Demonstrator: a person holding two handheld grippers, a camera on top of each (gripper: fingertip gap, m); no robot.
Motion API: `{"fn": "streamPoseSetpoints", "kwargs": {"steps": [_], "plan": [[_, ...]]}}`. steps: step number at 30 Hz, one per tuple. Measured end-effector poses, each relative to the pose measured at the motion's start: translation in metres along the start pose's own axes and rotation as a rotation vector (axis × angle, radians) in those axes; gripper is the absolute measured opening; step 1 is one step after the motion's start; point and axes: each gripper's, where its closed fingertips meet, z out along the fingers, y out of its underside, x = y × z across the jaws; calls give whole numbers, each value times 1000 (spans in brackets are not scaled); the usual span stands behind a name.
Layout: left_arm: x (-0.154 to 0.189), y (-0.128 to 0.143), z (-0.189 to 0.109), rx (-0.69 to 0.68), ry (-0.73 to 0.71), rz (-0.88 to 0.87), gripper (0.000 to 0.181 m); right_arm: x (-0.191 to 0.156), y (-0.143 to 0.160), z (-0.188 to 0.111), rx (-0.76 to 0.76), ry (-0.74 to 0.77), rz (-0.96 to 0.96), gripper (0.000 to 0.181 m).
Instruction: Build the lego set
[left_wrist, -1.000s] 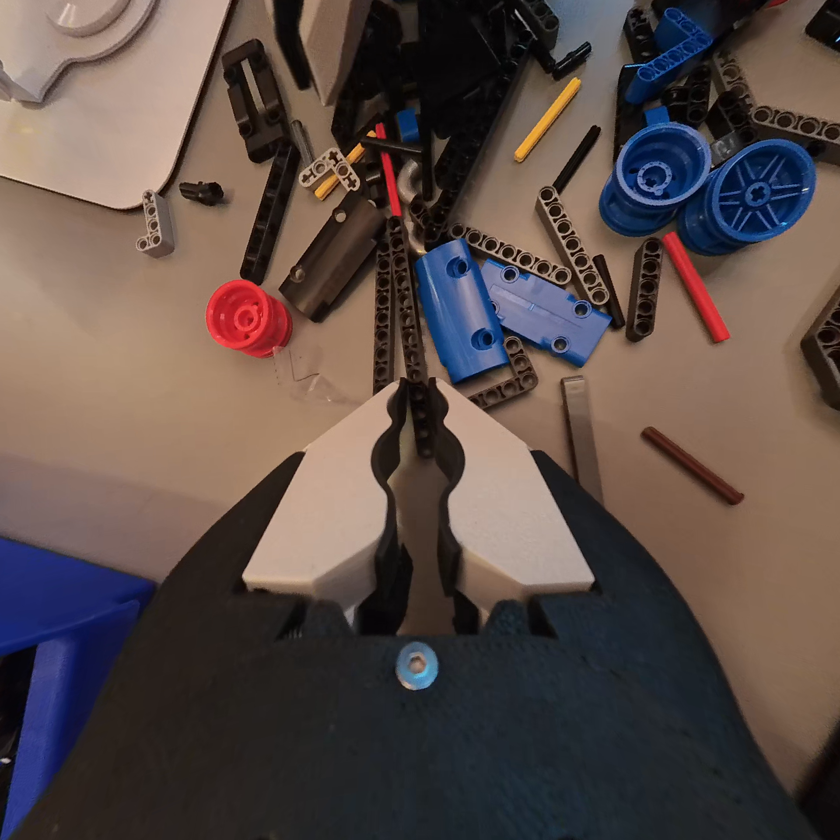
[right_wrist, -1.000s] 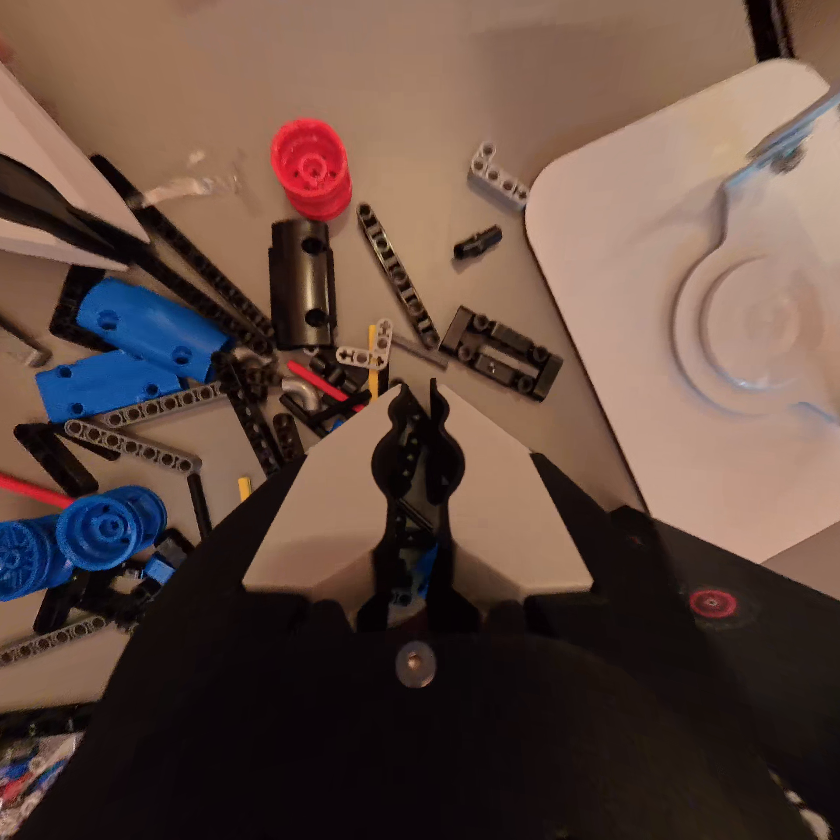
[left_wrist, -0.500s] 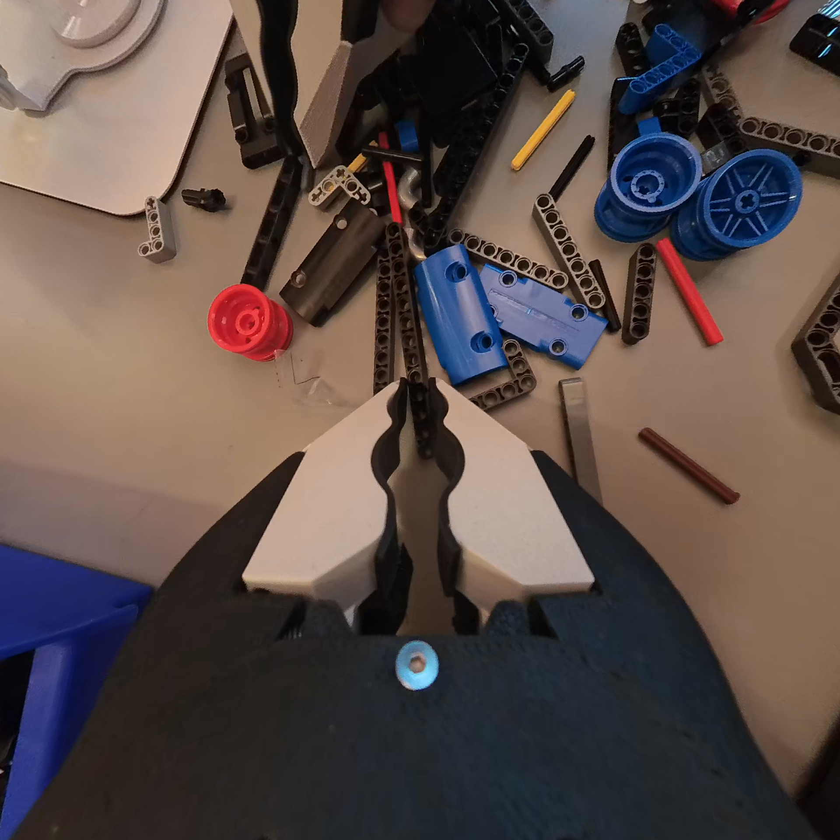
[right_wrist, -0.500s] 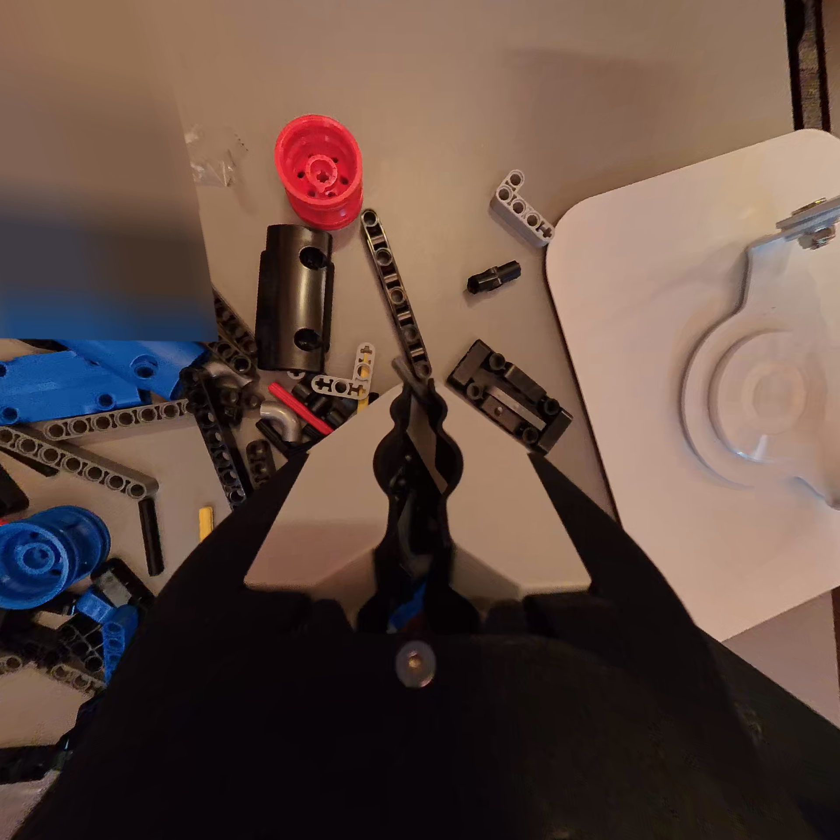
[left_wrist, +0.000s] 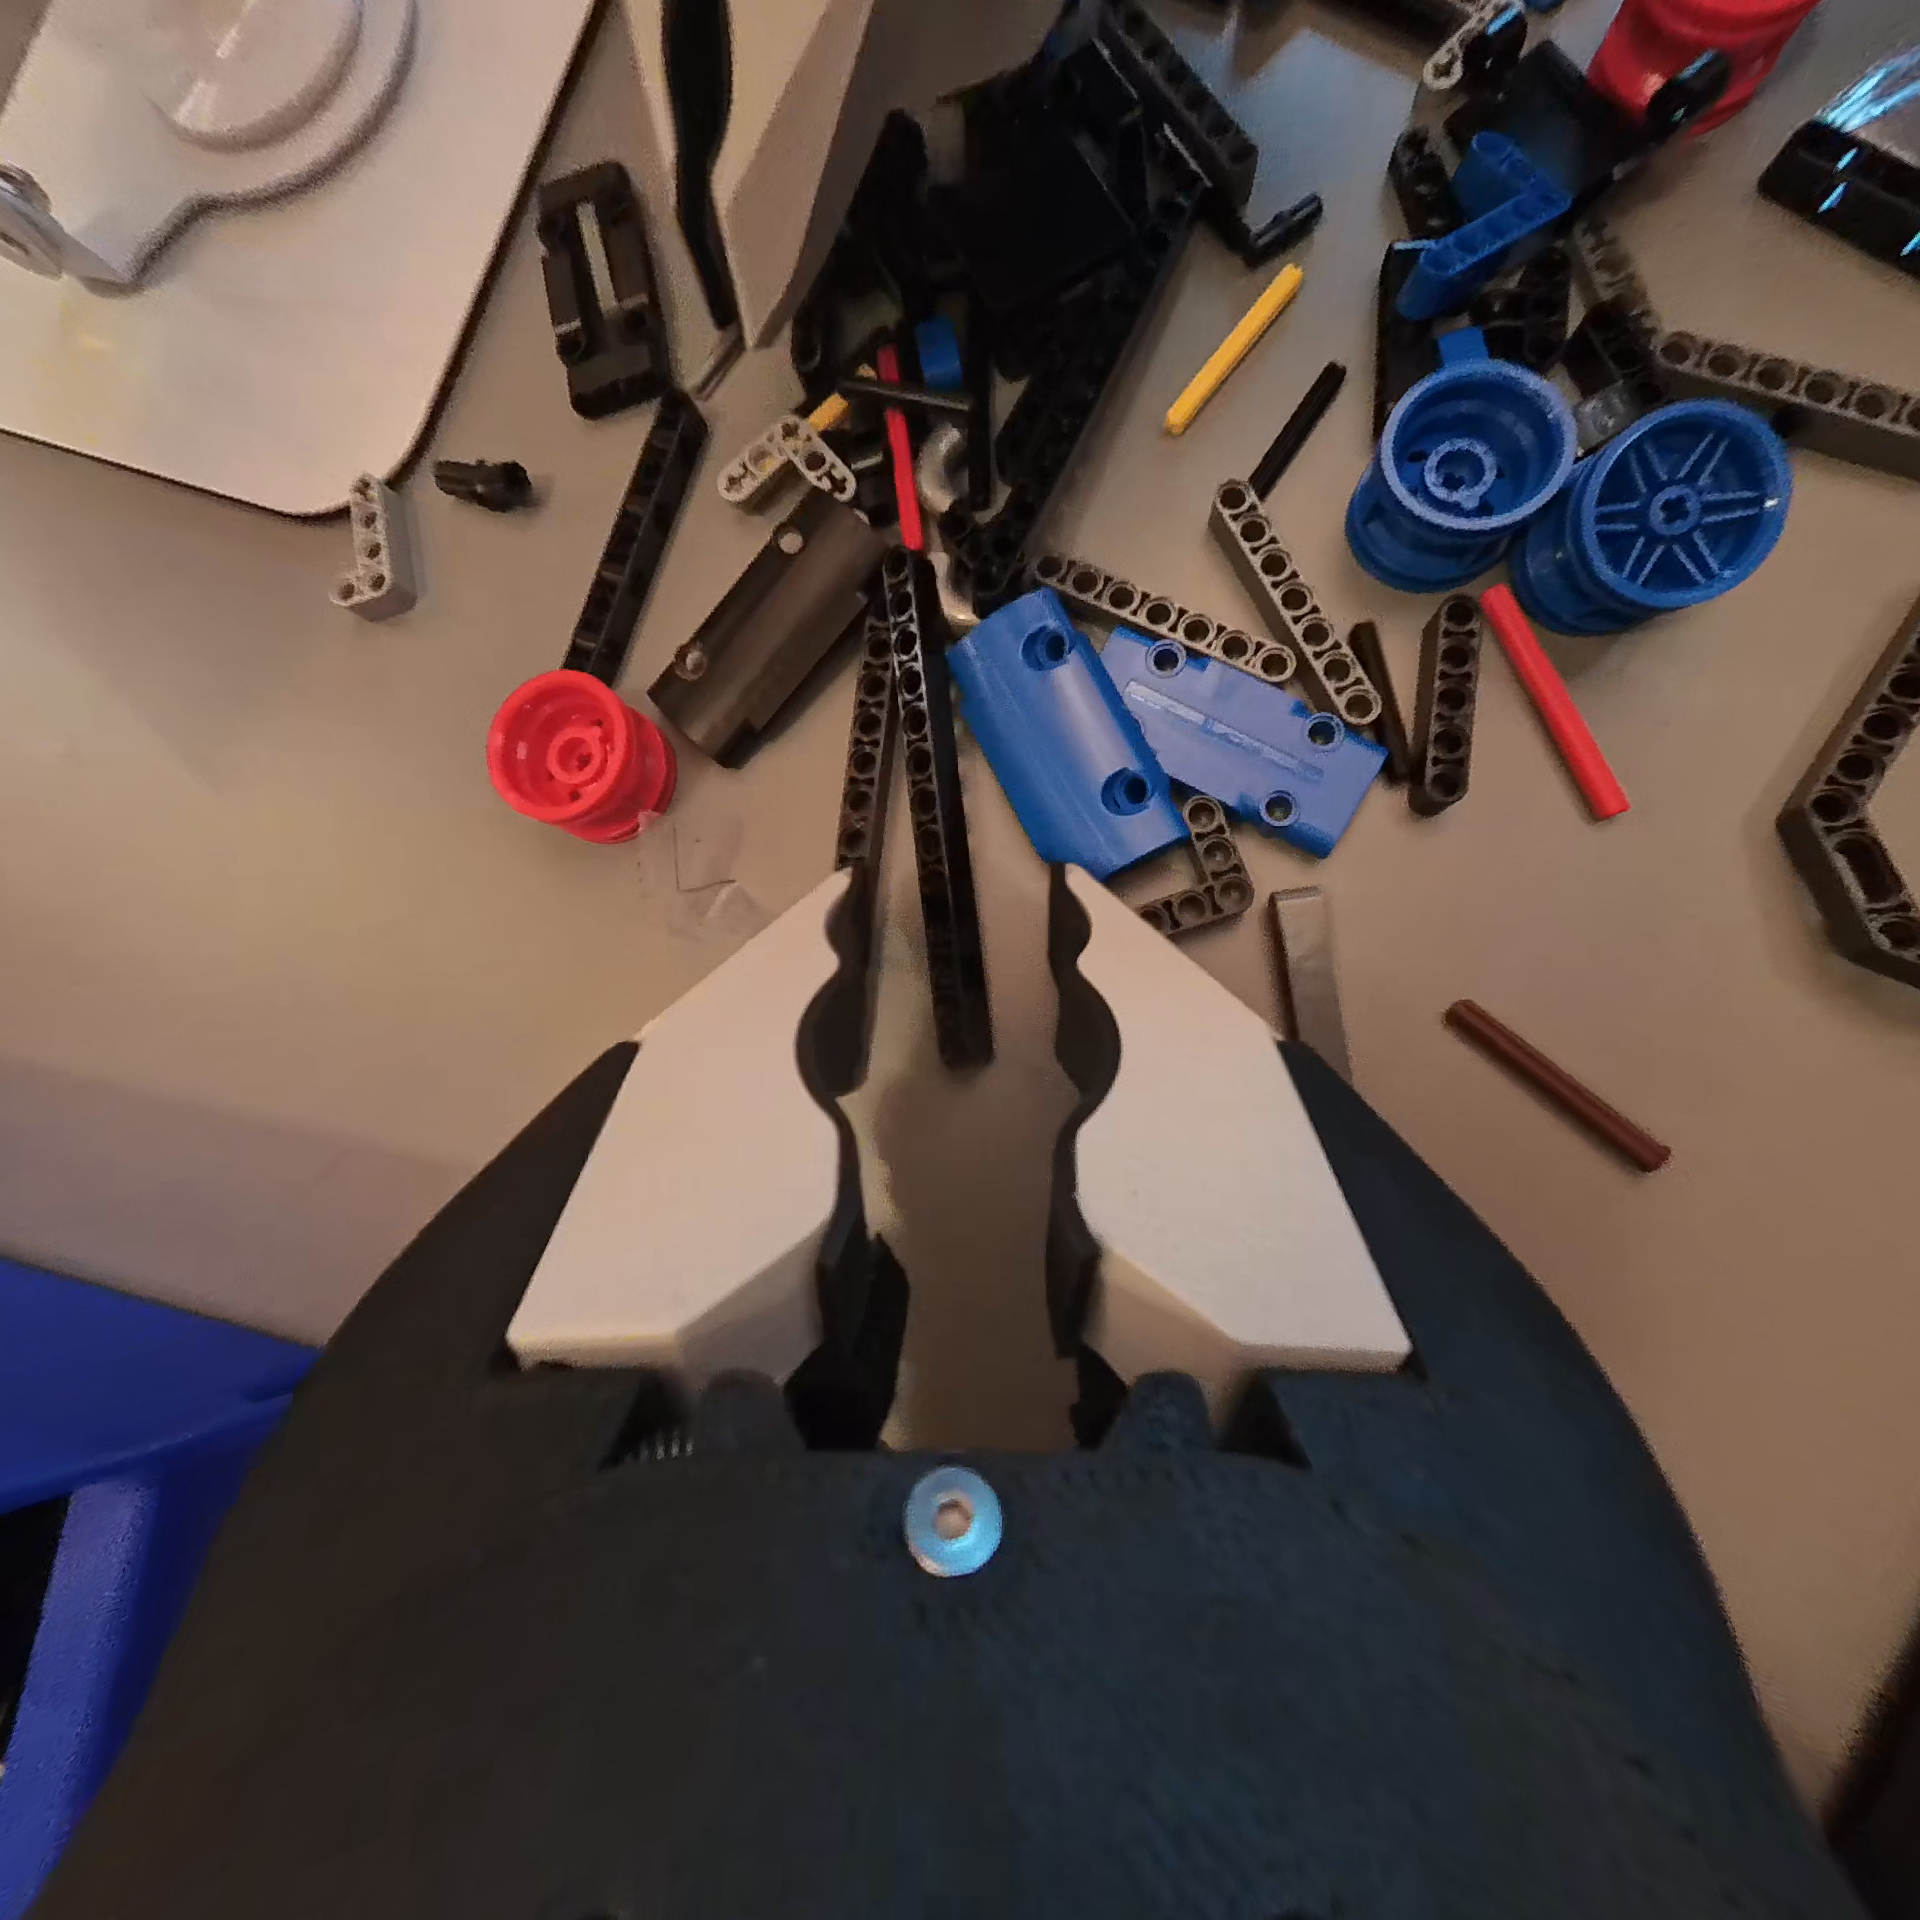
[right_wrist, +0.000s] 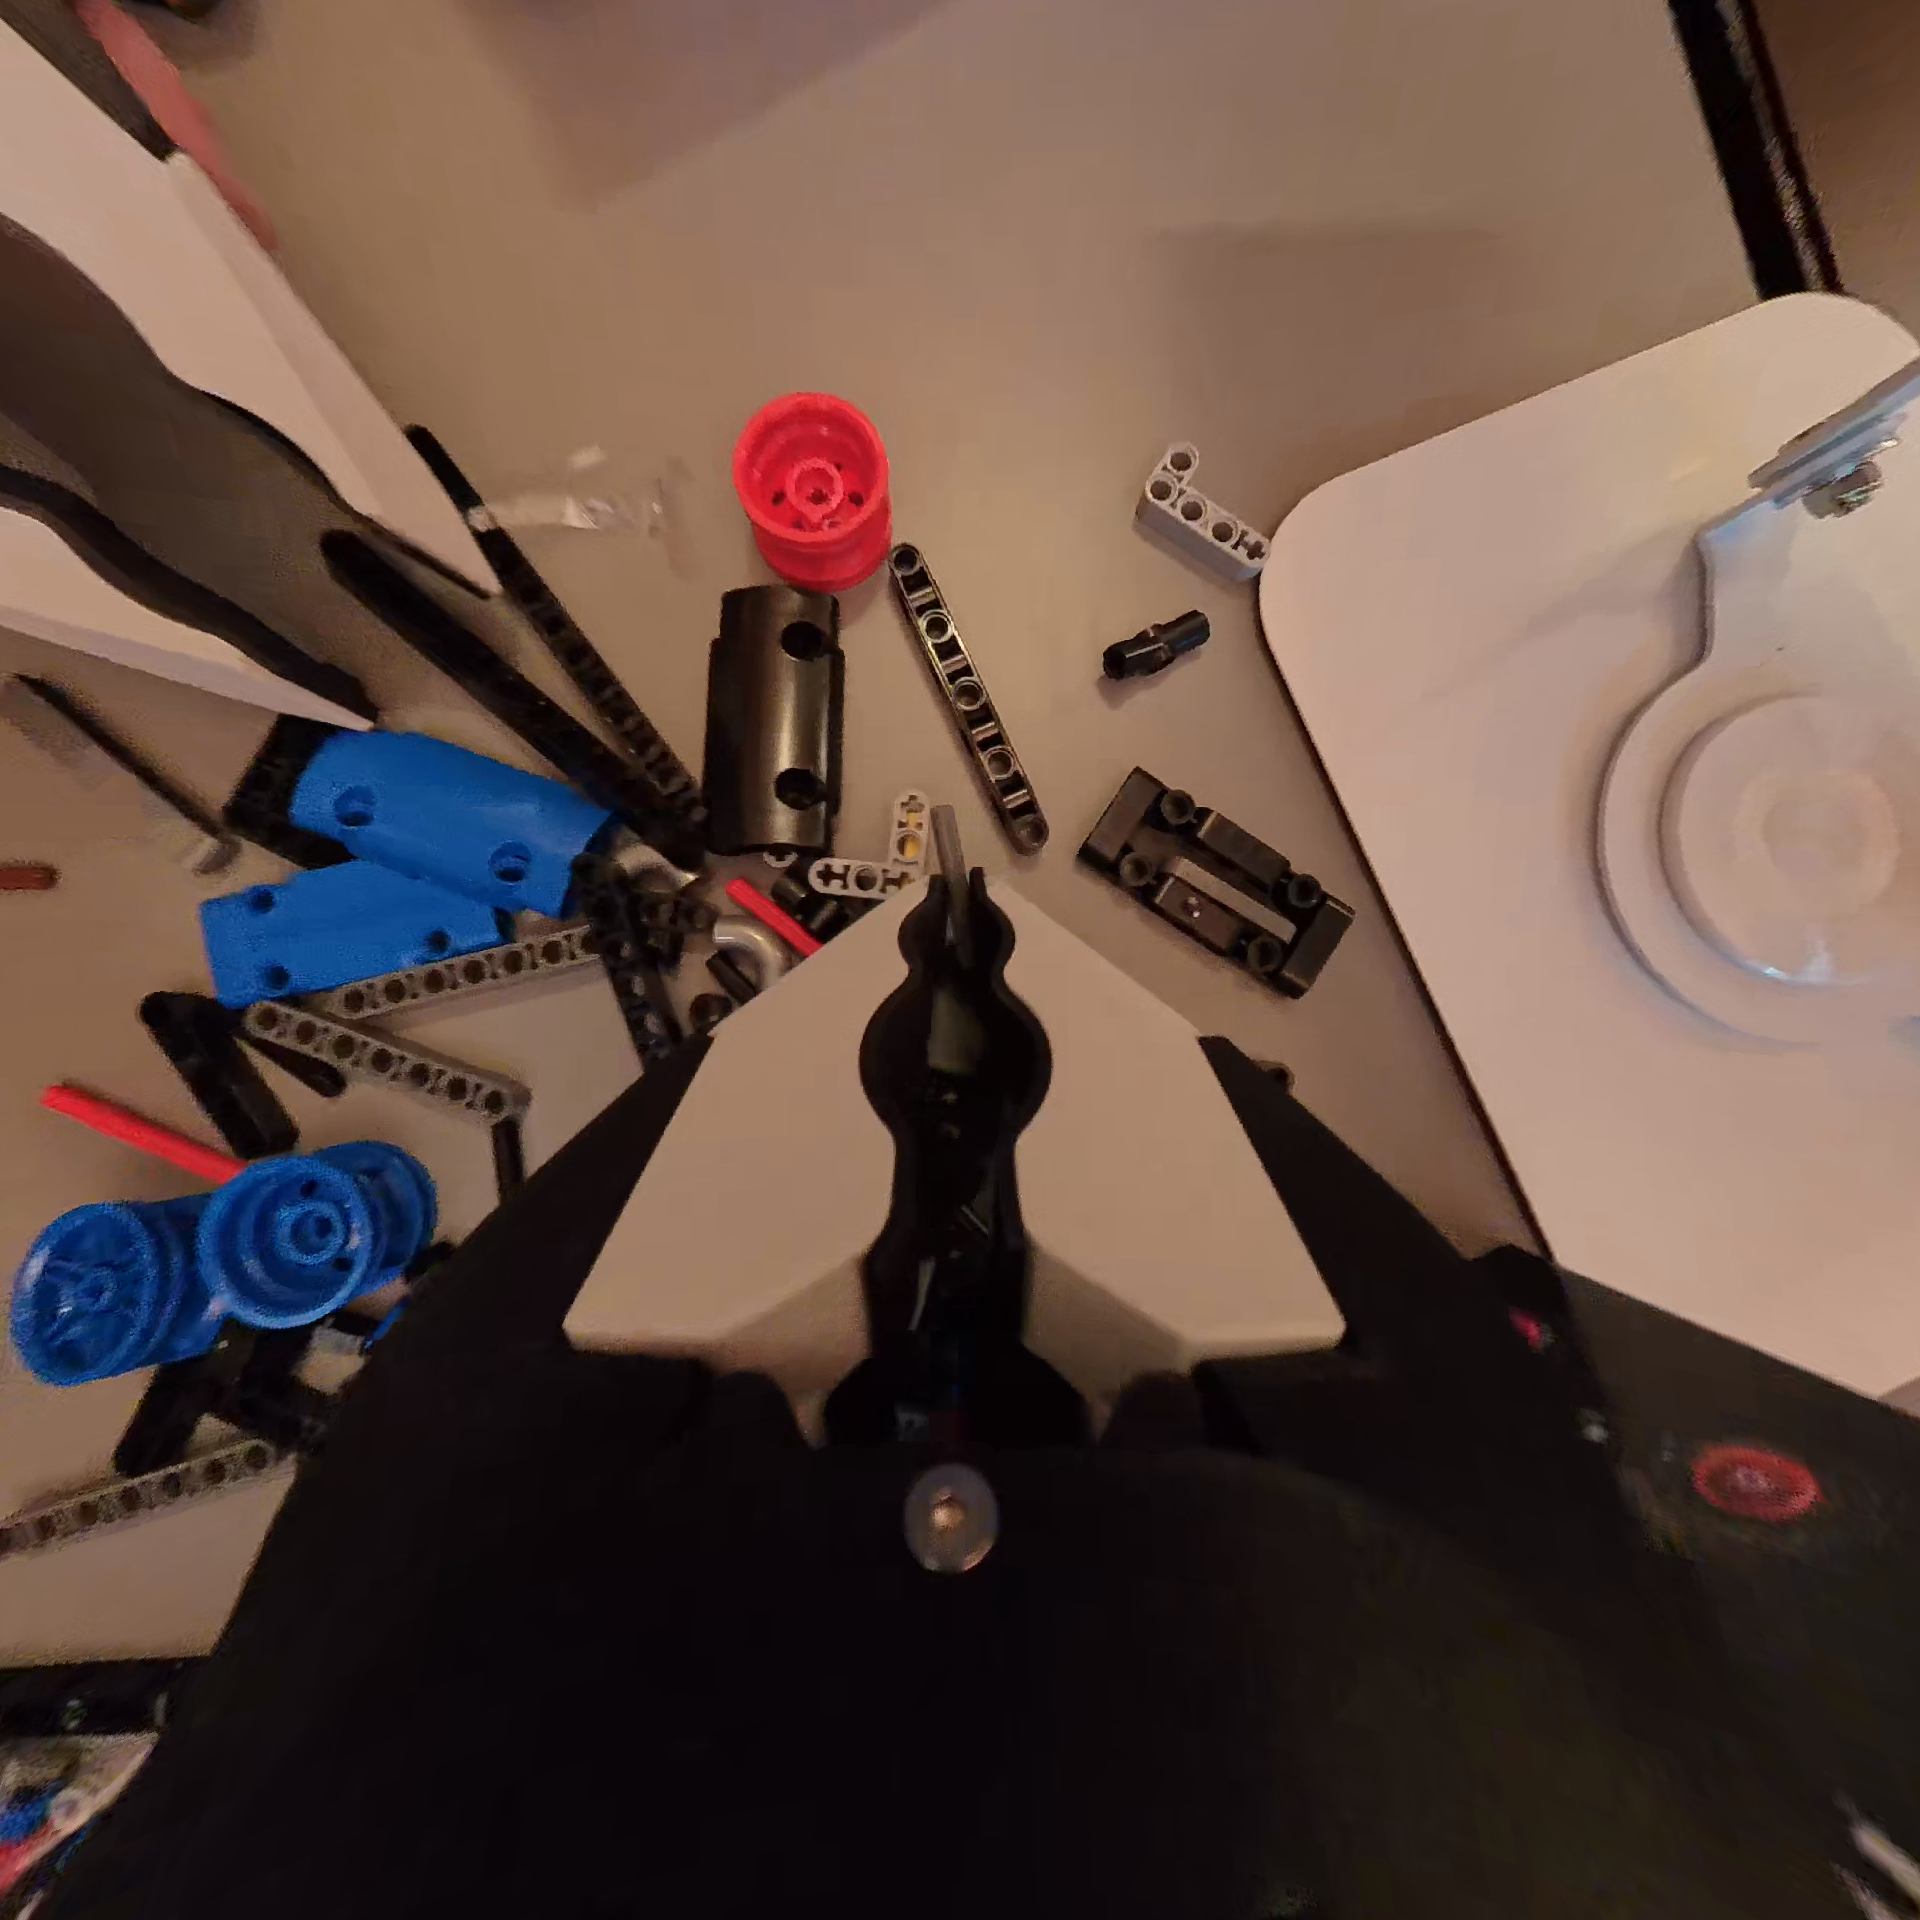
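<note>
My left gripper (left_wrist: 954, 899) is open. A long black beam (left_wrist: 933, 790) lies between its jaws with its near end inside the gap, touching neither finger. My right gripper (right_wrist: 951, 894) is shut on a thin grey rod (right_wrist: 945, 844) that sticks out past the fingertips. It hovers over the near edge of the loose pile. The right gripper's fingers (left_wrist: 790, 156) show at the top of the left wrist view. The left gripper (right_wrist: 208, 499) shows at the left of the right wrist view, with the black beam (right_wrist: 582, 644) running out of it.
Loose parts cover the table: a red wheel (left_wrist: 577, 753) (right_wrist: 812, 488), two blue panels (left_wrist: 1060, 727) (right_wrist: 436, 821), blue wheels (left_wrist: 1455, 478) (right_wrist: 281, 1247), a black curved panel (right_wrist: 774, 717). A white board (left_wrist: 239, 312) (right_wrist: 1558, 831) lies beside them. A blue bin (left_wrist: 104, 1403) is near left. The red wheel (right_wrist: 812, 488) sits 7 centimetres or so from the ends of my left fingers. Look for it in the left wrist view (left_wrist: 581, 750) too.
My left gripper has opened and let go of the long black beam. My right gripper stays shut; the grey rod shows at its tips since half a second ago.
</note>
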Motion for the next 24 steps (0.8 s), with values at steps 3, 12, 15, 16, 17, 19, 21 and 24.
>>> {"fn": "streamPoseSetpoints", "kwargs": {"steps": [3,12,15,16,17,19,21,24], "plan": [[-3,-6,-6,33,-16,-7,41,-9,-5,-15,55,-14,23,2],[-3,-40,-30,176,-97,52,39,-54,-23,-72,193,1,-16,2],[5,-60,-43,252,-113,110,32,-71,-25,-90,231,17,-27,2],[11,-68,-48,295,-103,133,29,-77,-26,-95,248,23,-32,2],[16,-75,-51,330,-89,142,27,-83,-27,-100,262,28,-37,2],[26,-85,-56,381,-63,155,25,-93,-26,-109,281,34,-39,2],[35,-94,-61,429,-43,178,25,-100,-24,-116,299,43,-32,2],[46,-105,-65,476,-52,232,25,-114,-22,-123,340,44,-44,2]]}}
